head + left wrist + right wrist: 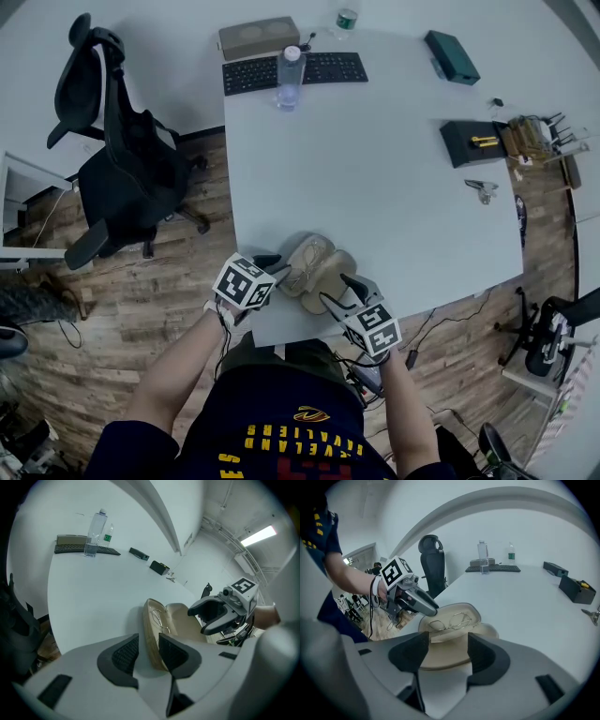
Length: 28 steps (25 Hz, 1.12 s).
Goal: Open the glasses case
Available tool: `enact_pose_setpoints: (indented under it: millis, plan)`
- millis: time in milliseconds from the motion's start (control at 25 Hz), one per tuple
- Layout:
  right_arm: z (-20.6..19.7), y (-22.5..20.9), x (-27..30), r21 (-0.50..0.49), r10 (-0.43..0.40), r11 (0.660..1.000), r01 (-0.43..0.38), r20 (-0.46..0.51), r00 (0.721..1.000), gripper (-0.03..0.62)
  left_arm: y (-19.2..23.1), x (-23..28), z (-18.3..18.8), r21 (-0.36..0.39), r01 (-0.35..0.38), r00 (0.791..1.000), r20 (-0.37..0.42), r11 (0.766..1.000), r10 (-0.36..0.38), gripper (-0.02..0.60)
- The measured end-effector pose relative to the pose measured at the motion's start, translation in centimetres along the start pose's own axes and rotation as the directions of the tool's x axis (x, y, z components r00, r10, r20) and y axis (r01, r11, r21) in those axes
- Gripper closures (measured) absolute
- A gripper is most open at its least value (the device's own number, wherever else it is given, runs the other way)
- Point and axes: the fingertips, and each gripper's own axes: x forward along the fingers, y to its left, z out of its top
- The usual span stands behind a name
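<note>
— Glasses case [317,267] lies open at the near edge of the table [375,169], spectacles [451,620] inside
— And my claws?
— Your left gripper [149,641] and right gripper [447,639] both stand wide, a case half between each, not pressed. Push it and it may slide off the edge

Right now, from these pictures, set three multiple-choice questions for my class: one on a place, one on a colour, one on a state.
1. Where are the glasses? A in a drawer; B inside the case; C on a plate.
2. What colour is the chair? A black; B red; C white.
3. How is the case? A shut; B open; C wrapped in cloth.
Key: B, the glasses lie in one half; A, the chair is black; B, both halves lie spread on the table.
</note>
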Motion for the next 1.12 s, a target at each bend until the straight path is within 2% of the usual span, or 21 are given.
enact_pose_setpoints:
  millis: [440, 680, 840, 960, 1040, 1120]
  plan:
    - [4.2, -0.5, -2.6, 0.109, -0.024, 0.994, 0.003, 0.19, 0.982, 0.319, -1.7, -1.7, 1.3, 0.005, 0.014, 0.998, 0.06, 1.0, -0.014, 0.446]
    - [6.5, 0.1, -4.9, 0.135, -0.025, 0.991, -0.013, 0.274, 0.961, 0.322, -2.5, -4.7, 3.5, 0.0, -0.019, 0.988, 0.156, 1.0, 0.019, 0.448]
    - [8.3, 0.5, -6.9, 0.156, -0.037, 0.988, -0.018, 0.34, 0.94, 0.346, -4.2, -7.6, 6.1, -0.021, 0.007, 0.96, 0.281, 1.0, -0.001, 0.448]
    - [9.9, 0.2, -9.1, 0.197, -0.077, 0.98, -0.006, 0.413, 0.908, 0.428, -5.9, -10.2, 8.1, -0.009, 0.029, 0.927, 0.374, 1.0, -0.023, 0.454]
    - [10.9, 0.1, -10.8, 0.238, -0.108, 0.971, -0.008, 0.467, 0.878, 0.506, -7.2, -11.8, 9.0, 0.004, 0.037, 0.907, 0.419, 0.999, -0.036, 0.49]
    - [11.9, 0.0, -12.4, 0.265, -0.13, 0.964, -0.013, 0.512, 0.849, 0.544, -8.6, -13.2, 9.9, 0.007, 0.059, 0.887, 0.458, 0.998, -0.056, 0.546]
